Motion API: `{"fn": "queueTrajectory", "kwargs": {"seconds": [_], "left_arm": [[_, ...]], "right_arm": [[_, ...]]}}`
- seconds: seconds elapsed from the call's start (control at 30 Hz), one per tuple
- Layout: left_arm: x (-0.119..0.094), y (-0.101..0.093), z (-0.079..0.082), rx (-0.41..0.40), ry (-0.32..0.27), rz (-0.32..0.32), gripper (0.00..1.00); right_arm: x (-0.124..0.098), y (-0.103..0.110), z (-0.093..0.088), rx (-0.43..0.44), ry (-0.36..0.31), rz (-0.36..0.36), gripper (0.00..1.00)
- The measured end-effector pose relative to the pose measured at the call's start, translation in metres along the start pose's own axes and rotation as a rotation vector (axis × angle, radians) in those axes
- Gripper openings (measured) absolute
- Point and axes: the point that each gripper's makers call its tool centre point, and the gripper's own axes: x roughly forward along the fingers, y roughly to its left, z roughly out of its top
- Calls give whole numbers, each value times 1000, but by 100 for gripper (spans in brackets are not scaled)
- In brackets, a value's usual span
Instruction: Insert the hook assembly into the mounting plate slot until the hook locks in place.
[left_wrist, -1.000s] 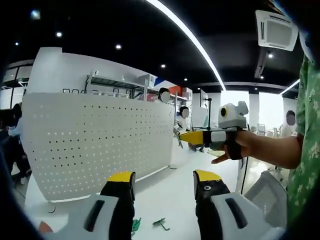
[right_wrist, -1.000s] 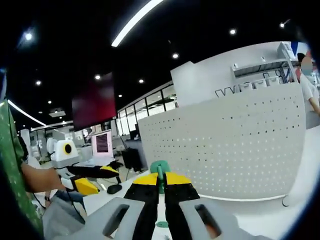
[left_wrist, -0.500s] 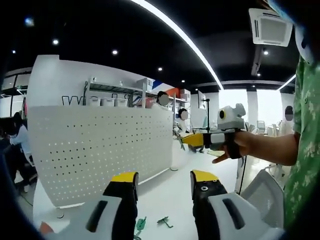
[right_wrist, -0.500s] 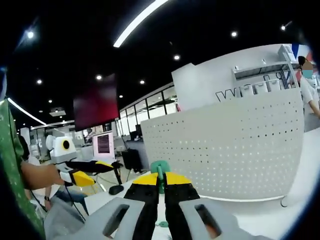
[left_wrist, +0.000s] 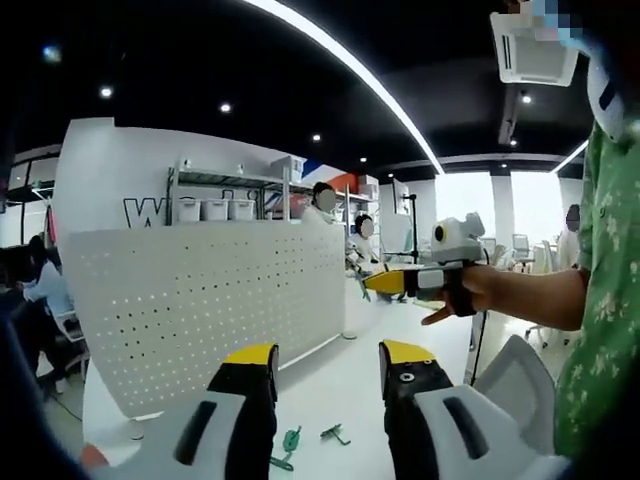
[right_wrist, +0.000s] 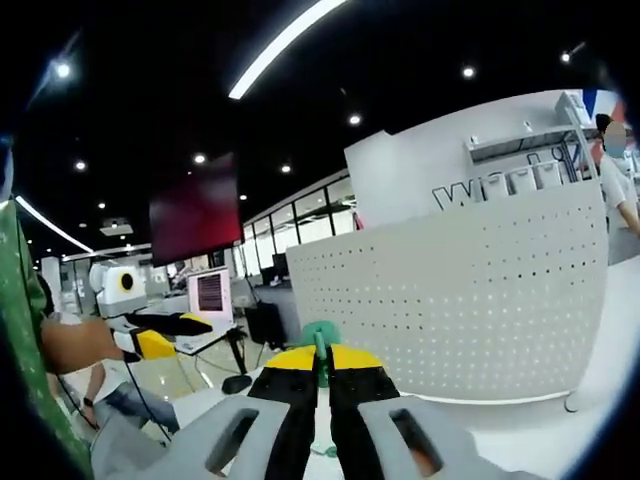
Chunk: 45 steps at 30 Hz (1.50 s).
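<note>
Hooks of green plastic (left_wrist: 290, 440) lie on the white desk (left_wrist: 350, 400) before the white perforated mounting plate (left_wrist: 200, 310). Right hand-held gripper (right_wrist: 320, 362) is clamped on one green hook assembly (right_wrist: 320, 334), raised ready for insertion; left hand-held gripper (left_wrist: 325, 362) hovers with jaws apart.

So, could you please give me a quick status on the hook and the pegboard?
Right hand-held gripper shut on green hook. Left hand-held gripper open, nothing in it. White pegboard upright ahead, hook not inserted. Spare green hooks on table; nothing in the way.
</note>
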Motion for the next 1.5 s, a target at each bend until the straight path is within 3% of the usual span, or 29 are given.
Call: {"fn": "queueTrajectory", "kwargs": {"seconds": [0.33,0.57,0.7,0.77,0.87,1.23,1.5], "left_arm": [[-28,1,13,-1,-29,1,42],[-45,-6,12,7,-17,11,41],[-48,-10,11,12,-7,15,40],[-49,-13,11,8,-8,18,40],[-47,-18,12,13,-7,13,39],[-45,-20,8,14,16,5,37],[-46,-19,4,14,33,8,37]], "right_arm": [[-4,6,2,-8,-1,1,2],[-5,9,0,-8,-5,4,2],[-9,4,-16,-35,-11,-7,2],[-12,1,-27,1,-23,-16,2],[-16,-1,-41,-38,-21,-36,2],[-24,6,-54,-94,-84,-39,2],[-29,2,-64,-87,-76,-62,2]]}}
